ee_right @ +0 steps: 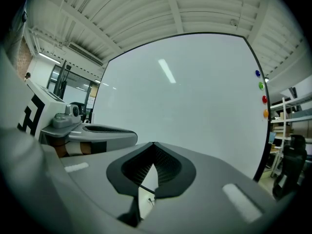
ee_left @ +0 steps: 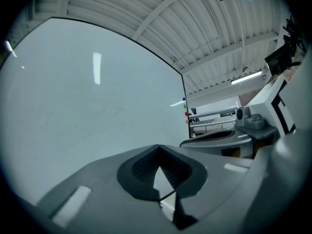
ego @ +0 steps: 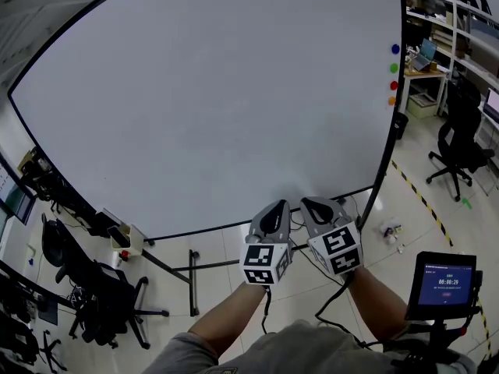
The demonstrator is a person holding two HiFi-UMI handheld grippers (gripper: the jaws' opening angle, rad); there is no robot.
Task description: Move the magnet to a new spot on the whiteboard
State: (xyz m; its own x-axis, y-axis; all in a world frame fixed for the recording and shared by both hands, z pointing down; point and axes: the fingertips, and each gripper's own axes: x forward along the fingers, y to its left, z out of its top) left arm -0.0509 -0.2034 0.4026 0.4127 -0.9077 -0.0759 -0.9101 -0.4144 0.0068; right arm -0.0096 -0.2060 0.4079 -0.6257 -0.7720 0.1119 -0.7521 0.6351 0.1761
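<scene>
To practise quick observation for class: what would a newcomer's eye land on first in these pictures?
The huge blank whiteboard fills most of the head view. A column of four coloured magnets, blue, green, red and orange, sits at its right edge. Near its bottom edge the left gripper and right gripper sit side by side, both shut and empty.

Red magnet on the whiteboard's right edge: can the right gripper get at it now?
Probably yes: nothing stands between the right gripper and the red magnet on the whiteboard. The gripper is low, jaws shut, so it must rise and open.
</scene>
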